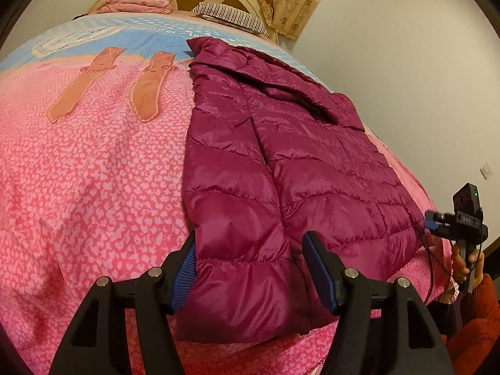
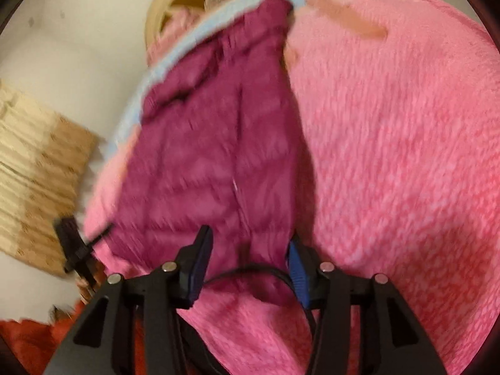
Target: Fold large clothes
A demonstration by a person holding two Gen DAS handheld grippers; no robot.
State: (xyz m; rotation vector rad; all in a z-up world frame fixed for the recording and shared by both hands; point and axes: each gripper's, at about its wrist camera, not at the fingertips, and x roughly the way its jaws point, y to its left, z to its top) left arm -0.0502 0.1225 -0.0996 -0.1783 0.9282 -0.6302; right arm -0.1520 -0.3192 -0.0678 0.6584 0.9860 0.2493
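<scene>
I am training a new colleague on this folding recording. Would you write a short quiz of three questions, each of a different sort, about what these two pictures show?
1. True or false: the purple quilted jacket lies on the pink bedcover.
2. Multiple choice: what is between the open fingers of the left gripper?
A. a striped pillow
B. the jacket's near end
C. nothing
3. Short answer: in the left wrist view, which jacket corner is the right gripper at?

Key
1. True.
2. B. The padded near end lies between the two blue pads.
3. The near right corner of the hem, by the bed's edge, with a hand holding it.
</scene>
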